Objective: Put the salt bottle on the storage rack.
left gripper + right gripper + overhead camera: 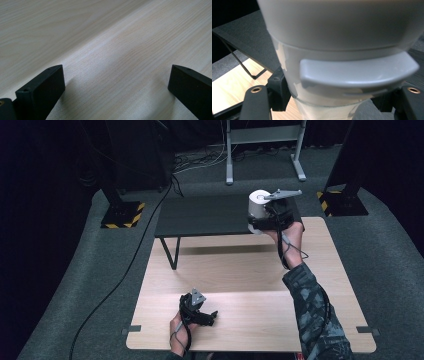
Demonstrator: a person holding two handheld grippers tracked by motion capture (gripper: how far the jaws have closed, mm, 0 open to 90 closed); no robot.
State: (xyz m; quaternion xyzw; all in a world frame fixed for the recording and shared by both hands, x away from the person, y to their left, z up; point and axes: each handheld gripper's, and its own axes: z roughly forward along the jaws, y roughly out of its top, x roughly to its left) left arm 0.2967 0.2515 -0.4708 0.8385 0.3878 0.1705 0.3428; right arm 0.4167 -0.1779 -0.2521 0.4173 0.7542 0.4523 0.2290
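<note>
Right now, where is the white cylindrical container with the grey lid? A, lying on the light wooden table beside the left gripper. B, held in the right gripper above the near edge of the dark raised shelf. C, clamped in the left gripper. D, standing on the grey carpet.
B: the right gripper is shut on the white cylindrical container, lifted over the dark raised shelf, while the left gripper hangs open over the light wooden table.
</note>
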